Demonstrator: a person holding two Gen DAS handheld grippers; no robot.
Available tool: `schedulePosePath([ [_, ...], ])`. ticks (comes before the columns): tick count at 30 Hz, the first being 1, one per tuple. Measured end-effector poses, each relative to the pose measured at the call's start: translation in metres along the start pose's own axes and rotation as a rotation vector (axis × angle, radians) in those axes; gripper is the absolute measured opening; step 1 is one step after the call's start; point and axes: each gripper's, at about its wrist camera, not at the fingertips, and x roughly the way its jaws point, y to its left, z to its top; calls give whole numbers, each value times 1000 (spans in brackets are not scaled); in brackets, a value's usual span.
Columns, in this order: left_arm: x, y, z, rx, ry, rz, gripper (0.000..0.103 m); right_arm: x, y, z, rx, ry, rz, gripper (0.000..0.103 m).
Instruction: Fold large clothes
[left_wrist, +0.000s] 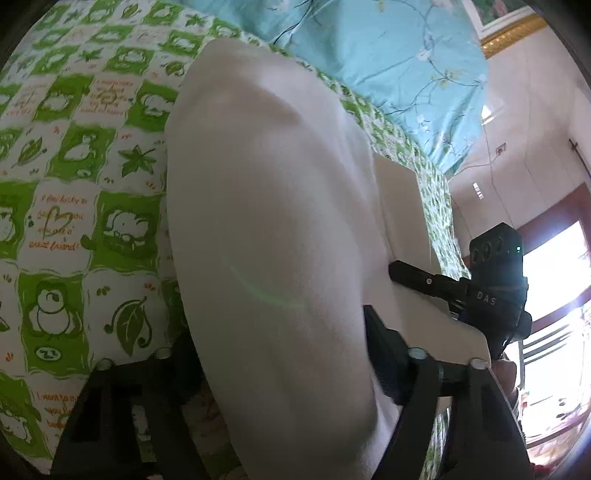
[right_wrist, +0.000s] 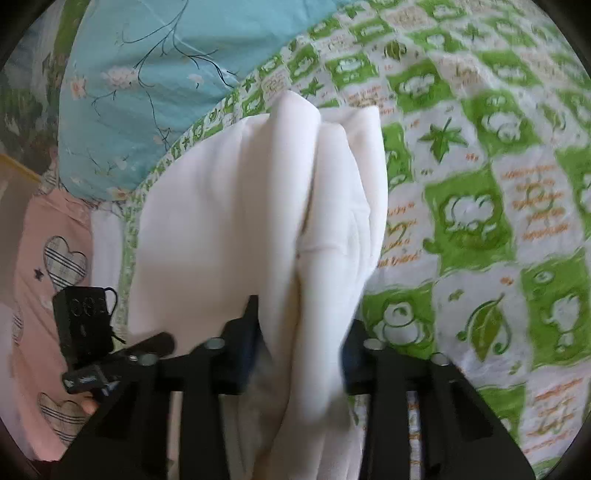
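Observation:
A large white garment (left_wrist: 273, 206) lies bunched on the bed and fills the middle of the left wrist view. It sits between the jaws of my left gripper (left_wrist: 277, 332), which stand wide. Its right finger (left_wrist: 380, 343) is against the cloth and the left finger is hidden under it. In the right wrist view, a thick fold of the white garment (right_wrist: 258, 192) runs up between the fingers of my right gripper (right_wrist: 303, 321), which pinch it. One finger of the right gripper (left_wrist: 413, 275) rests on the garment's far edge. The left gripper's finger (right_wrist: 155, 341) shows at the garment's left edge.
The bed is covered by a green-and-white patterned sheet (right_wrist: 480, 206). A blue floral quilt (right_wrist: 147, 85) is heaped at the head of the bed. Pink cloth with heart patches (right_wrist: 48, 258) lies at the left. A bright window (left_wrist: 554, 295) and a wall stand beyond the bed's edge.

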Motion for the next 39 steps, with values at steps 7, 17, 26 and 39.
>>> schedulePosePath([
  [7,-36,-18,-15,52,-55,1,48,-20,36,-11,-31,-55,45,19],
  [17,-162,18,-65,14,-145,101,47,15,128,-58,-126,12,234,19],
  [26,-183,89,-104,-118,-111,171,55,90,164,-101,-171,153,205,21],
  [39,-198,89,-125,-115,-176,258,72,62,147,-98,-149,60,78,49],
])
